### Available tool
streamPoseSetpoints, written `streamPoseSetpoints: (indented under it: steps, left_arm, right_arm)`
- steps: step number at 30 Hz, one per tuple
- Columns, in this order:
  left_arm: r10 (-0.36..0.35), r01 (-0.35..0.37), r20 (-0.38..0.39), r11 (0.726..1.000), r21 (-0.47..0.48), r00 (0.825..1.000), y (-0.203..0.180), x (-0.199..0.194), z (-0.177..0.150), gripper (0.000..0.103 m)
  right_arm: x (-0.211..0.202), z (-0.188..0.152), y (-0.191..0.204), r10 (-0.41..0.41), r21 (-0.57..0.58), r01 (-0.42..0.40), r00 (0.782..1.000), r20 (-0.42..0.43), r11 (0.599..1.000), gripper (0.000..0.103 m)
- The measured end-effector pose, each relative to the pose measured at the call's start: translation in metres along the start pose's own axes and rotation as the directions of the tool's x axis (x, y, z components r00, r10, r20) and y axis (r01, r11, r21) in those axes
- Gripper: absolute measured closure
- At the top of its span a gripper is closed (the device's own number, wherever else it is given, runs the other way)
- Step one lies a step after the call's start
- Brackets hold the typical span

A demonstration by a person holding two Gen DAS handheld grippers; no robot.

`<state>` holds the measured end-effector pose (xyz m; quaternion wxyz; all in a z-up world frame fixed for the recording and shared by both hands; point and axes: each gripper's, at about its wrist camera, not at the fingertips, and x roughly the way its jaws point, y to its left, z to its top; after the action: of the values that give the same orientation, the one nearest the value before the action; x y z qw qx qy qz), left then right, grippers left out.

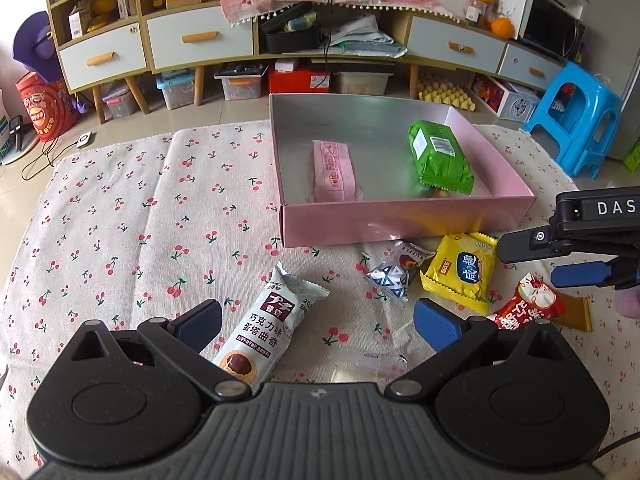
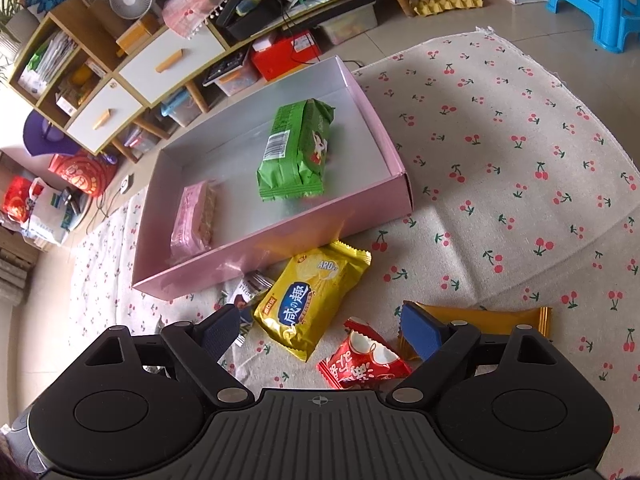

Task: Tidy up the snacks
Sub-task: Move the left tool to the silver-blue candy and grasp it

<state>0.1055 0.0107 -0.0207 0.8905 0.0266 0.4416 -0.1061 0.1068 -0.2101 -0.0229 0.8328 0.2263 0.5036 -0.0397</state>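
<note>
Both sets of jaws are standing open, holding nothing: the left gripper (image 1: 318, 322) is straddling the egg-tart cookie pack (image 1: 262, 330) at lower centre, the right gripper (image 2: 318, 330) the yellow cracker packet (image 2: 310, 298); closing squarely across each wrapper's middle seems wisest before lifting toward the pink box (image 1: 404, 218), sitting on the cherry-print cloth (image 1: 120, 220), cluttered cabinets behind

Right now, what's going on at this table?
A person is sorting snacks into a pink box with a handheld tool in each hand. A green pack and a pink wafer pack already lie inside it. The left tool is open over a pale blue cookie pack; the right tool is open above a yellow pack and a red candy. Neither holds anything. A small blue-white packet and a gold bar also wait on the cherry cloth.
</note>
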Motion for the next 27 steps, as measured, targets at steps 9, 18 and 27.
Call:
streamPoseSetpoints:
  steps: [9, 18, 27]
  left_arm:
    - [-0.061, 0.061, -0.005, 0.997, 0.056, 0.998, -0.004, 0.006, -0.006, 0.003]
    - [-0.069, 0.07, -0.018, 0.993, 0.094, 0.997, -0.012, 0.016, -0.005, 0.008]
    - [-0.046, 0.043, 0.015, 0.987, 0.154, 0.999, -0.012, 0.017, -0.007, 0.016]
  right_arm:
    - [0.015, -0.001, 0.005, -0.042, -0.082, 0.041, 0.999, -0.009, 0.996, 0.014]
    - [0.031, 0.006, 0.006, -0.048, -0.045, 0.047, 0.999, -0.013, 0.998, 0.014]
    - [0.057, 0.004, 0.025, -0.139, -0.021, 0.139, 0.99, 0.007, 0.99, 0.014]
